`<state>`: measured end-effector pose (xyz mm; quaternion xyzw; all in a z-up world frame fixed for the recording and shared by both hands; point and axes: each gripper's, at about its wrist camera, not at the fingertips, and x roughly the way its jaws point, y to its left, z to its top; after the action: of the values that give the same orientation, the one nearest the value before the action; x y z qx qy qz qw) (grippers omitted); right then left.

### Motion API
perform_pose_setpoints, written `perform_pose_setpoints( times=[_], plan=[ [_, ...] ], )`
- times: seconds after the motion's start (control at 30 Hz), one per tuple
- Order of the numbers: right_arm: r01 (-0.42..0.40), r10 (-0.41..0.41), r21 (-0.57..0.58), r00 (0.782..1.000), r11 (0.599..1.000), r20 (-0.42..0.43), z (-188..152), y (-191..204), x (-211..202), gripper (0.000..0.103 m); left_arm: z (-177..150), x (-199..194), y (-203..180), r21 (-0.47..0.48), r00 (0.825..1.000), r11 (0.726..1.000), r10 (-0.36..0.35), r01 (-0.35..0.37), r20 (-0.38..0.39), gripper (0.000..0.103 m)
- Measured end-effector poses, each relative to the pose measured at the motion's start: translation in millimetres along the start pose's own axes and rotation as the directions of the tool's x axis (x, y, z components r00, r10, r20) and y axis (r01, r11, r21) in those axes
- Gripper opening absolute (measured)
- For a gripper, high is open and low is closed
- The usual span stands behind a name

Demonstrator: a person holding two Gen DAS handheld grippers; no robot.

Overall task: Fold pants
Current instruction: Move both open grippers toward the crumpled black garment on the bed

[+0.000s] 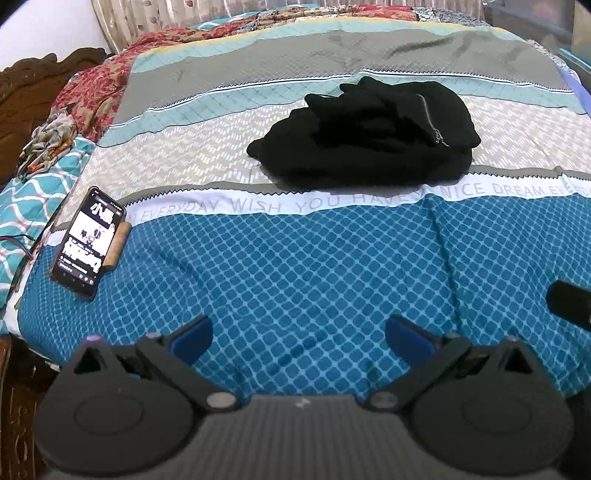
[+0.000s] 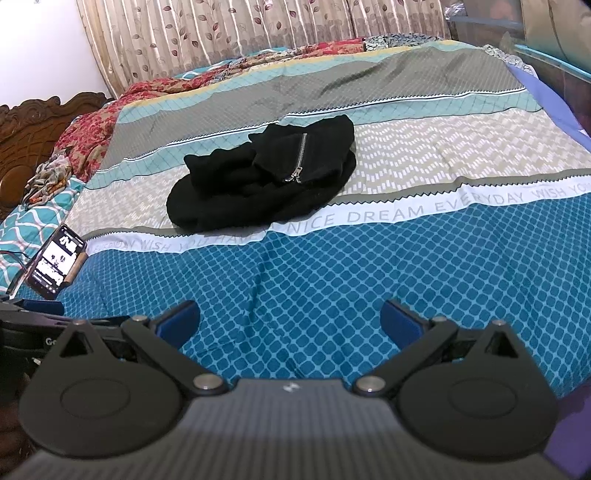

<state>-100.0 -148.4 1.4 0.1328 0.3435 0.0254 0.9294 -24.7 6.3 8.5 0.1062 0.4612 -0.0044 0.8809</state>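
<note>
We see a bed covered by a striped bedsheet (image 1: 303, 258) with blue squares near us, a white band with gray words on it, then tan, teal and gray bands farther back. The black pants (image 1: 365, 134) lie in a bunched heap on the tan band, and their near edge just touches the white band with the words. A silver zipper (image 1: 430, 122) shows on the top of the heap, toward its right side in the left wrist view. In the right wrist view the pants (image 2: 262, 181) sit a bit to the left of the middle, and the zipper (image 2: 300, 158) runs down the upper flap. Our left gripper (image 1: 299, 338) hangs over the blue squares with its two blue pads wide apart — nothing is between them. Our right gripper (image 2: 290, 321) is the same, its pads spread wide over the blue part and holding nothing. Both are well apart from the pants. A phone (image 1: 88, 242) with a lit screen lies near the left edge of the bed, and a small brown stick-like thing (image 1: 119, 245) leans along its right side — we cannot tell what it is. A red flowered cloth (image 1: 92, 96) is piled at the far left, next to a dark wooden headboard (image 2: 33, 129). Behind the bed hangs a curtain (image 2: 221, 33) with a leaf pattern.
</note>
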Motion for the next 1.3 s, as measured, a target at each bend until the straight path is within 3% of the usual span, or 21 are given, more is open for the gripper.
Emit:
perform_pose_setpoints(
  times=[0.73, 1.3],
  plan=[
    [0.054, -0.054, 0.007, 0.999, 0.999, -0.006, 5, -10, 9, 0.103, 37, 9, -33, 0.085, 0.997, 0.994, -0.065, 0.063, 0.029, 0.103],
    [0.045, -0.044, 0.017, 0.998, 0.999, -0.039, 6, -13, 21, 0.103, 45, 22, -31, 0.065, 0.999, 0.996, -0.053, 0.053, 0.003, 0.103]
  ],
)
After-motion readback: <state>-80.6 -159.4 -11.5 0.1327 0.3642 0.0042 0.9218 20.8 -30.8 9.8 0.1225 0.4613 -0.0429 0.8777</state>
